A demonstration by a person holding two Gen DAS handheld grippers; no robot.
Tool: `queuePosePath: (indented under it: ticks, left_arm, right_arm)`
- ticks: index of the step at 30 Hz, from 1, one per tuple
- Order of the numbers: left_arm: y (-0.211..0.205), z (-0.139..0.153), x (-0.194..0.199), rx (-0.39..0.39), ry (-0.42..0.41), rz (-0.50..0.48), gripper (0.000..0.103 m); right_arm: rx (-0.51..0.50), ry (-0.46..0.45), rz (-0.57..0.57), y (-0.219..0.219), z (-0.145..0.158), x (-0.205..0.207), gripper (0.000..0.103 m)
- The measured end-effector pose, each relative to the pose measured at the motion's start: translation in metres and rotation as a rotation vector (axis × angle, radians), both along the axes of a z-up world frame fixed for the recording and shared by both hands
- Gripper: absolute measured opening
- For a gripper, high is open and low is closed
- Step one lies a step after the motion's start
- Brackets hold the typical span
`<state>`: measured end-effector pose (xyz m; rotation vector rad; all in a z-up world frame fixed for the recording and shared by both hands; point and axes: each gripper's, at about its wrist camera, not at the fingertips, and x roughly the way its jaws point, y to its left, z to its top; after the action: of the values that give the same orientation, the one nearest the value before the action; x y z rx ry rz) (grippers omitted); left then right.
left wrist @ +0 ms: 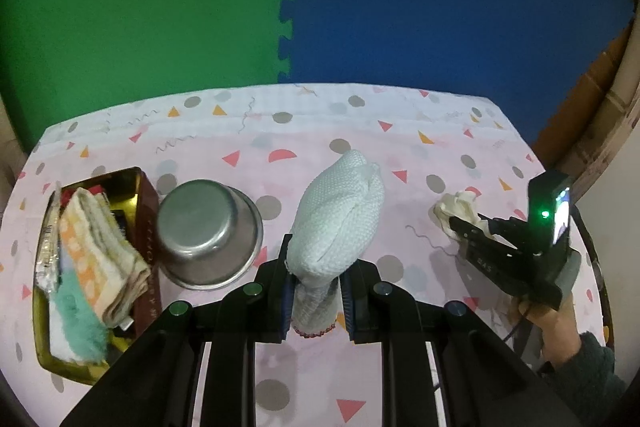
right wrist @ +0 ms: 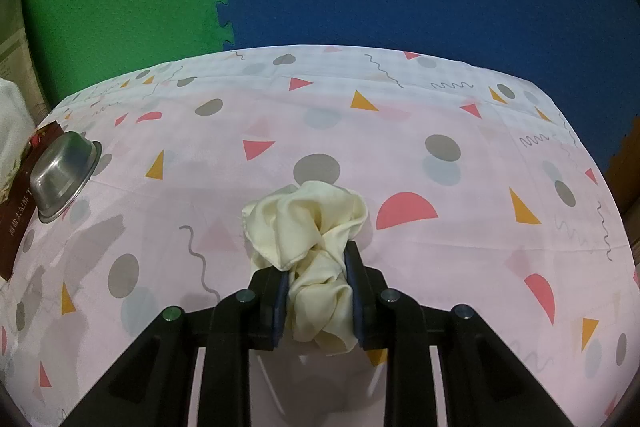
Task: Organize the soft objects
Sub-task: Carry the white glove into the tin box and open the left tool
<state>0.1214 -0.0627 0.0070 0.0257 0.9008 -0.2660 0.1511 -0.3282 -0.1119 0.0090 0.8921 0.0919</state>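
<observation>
**Holding two cloths, one in each gripper**

Carrying the white knitted cloth (left wrist: 336, 211) in my left gripper (left wrist: 316, 291), I keep the jaws clamped on its lower end, so that the rest stands up in front of the camera, lifted off the pink tablecloth (left wrist: 400, 147). I judge it is going to the gold tin box (left wrist: 138, 183) on the left, where a folded orange towel (left wrist: 100, 247) and a green fluffy piece (left wrist: 80, 323) already lie. A steel bowl (left wrist: 208, 227) stands upside down just beside the box.

My right gripper (right wrist: 316, 303) is closed on the crumpled cream cloth (right wrist: 308, 227), which rests on the table, I think waiting for its turn.

The dark red side of the box has gold characters, too small for me to read.
</observation>
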Motion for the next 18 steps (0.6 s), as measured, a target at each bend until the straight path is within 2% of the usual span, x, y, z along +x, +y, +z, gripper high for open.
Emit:
queuePosePath:
  ticks: [5,9,18]
  left_arm:
    - [0.013,0.012,-0.014,0.018,-0.037,0.021,0.018]
    - [0.034,0.021,-0.019,-0.014,-0.03,0.056,0.018]
    - [0.09,0.037,-0.029,-0.011,-0.031,0.178,0.018]
  right_arm:
    - [-0.002,0.0,0.0,0.0,0.0,0.0,0.026]
    - [-0.004,0.0,0.0,0.001,0.0,0.0,0.026]
    - [-0.004,0.0,0.002,0.0,0.0,0.0,0.026]
